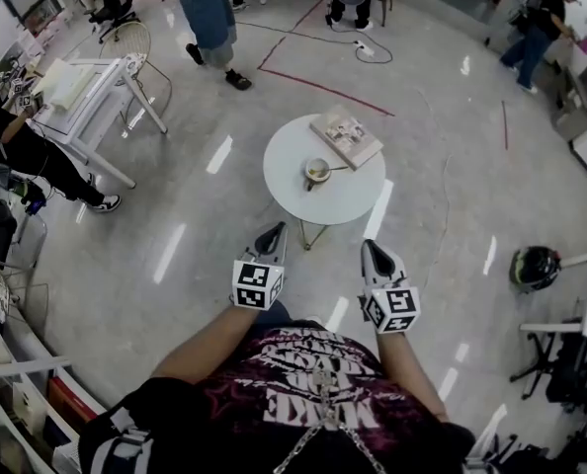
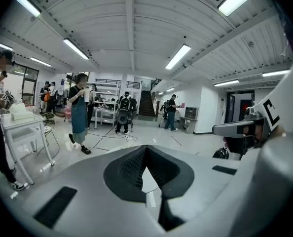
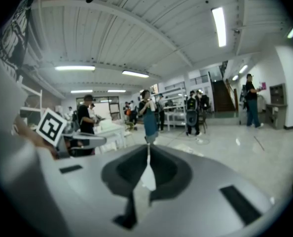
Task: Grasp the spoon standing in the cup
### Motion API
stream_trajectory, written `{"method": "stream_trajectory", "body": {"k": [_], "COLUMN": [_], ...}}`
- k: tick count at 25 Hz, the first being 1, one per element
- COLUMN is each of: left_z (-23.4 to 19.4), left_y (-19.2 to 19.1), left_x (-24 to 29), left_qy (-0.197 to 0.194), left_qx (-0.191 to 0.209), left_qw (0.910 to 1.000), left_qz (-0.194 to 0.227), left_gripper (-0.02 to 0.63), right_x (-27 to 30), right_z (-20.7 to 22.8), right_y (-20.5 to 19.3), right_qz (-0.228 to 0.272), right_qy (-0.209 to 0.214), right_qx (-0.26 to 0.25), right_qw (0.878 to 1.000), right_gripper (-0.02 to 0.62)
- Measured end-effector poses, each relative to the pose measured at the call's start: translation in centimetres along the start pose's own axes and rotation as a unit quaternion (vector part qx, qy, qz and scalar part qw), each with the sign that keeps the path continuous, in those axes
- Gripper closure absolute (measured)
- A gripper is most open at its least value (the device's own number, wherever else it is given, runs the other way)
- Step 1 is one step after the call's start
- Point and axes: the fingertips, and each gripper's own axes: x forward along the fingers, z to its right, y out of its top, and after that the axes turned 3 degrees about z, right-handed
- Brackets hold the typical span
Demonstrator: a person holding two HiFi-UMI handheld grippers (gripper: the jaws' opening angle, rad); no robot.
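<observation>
A small cup (image 1: 317,172) stands on a round white table (image 1: 292,188) in the head view. A thin spoon (image 1: 337,170) rests in it, its handle leaning out to the right. Both grippers hang well short of the table, close to the person's body. My left gripper (image 1: 272,233) points at the table's near edge with its jaws together and nothing in them. My right gripper (image 1: 374,251) is held level with it, also shut and empty. In each gripper view the jaw tips meet, left gripper (image 2: 145,148) and right gripper (image 3: 148,146), and neither view shows the cup.
A book (image 1: 347,137) lies on the table behind the cup. A dark helmet (image 1: 536,266) sits on the floor at right. A white desk (image 1: 88,99) and a wire chair (image 1: 133,39) stand at left. A person in an apron (image 1: 209,13) stands beyond the table.
</observation>
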Motion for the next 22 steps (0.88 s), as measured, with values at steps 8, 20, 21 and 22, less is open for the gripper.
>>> {"method": "stream_trajectory", "body": {"k": [8, 20, 21, 22], "left_z": [-1.7, -2.8, -3.0, -3.2], "left_y": [-0.1, 0.5, 0.5, 0.5], "left_x": [0.0, 5.0, 5.4, 5.8], "left_qy": [0.007, -0.027, -0.027, -0.029], "left_qx": [-0.004, -0.001, -0.002, -0.003], "left_qw": [0.9999, 0.9995, 0.9994, 0.9994], "left_qz": [-0.006, -0.016, -0.019, -0.02], "left_gripper": [0.581, 0.581, 0.581, 0.581], "right_x": [2.0, 5.6, 5.9, 6.2], "right_z": [-1.4, 0.4, 0.5, 0.7], "right_y": [-0.9, 0.4, 0.3, 0.3], "right_qz": [-0.016, -0.015, -0.016, -0.017], "right_qy": [0.014, -0.008, -0.008, -0.008], "right_qx": [0.005, 0.012, 0.012, 0.013], "right_qw": [1.0, 1.0, 1.0, 1.0], "right_gripper": [0.56, 0.56, 0.56, 0.56]}}
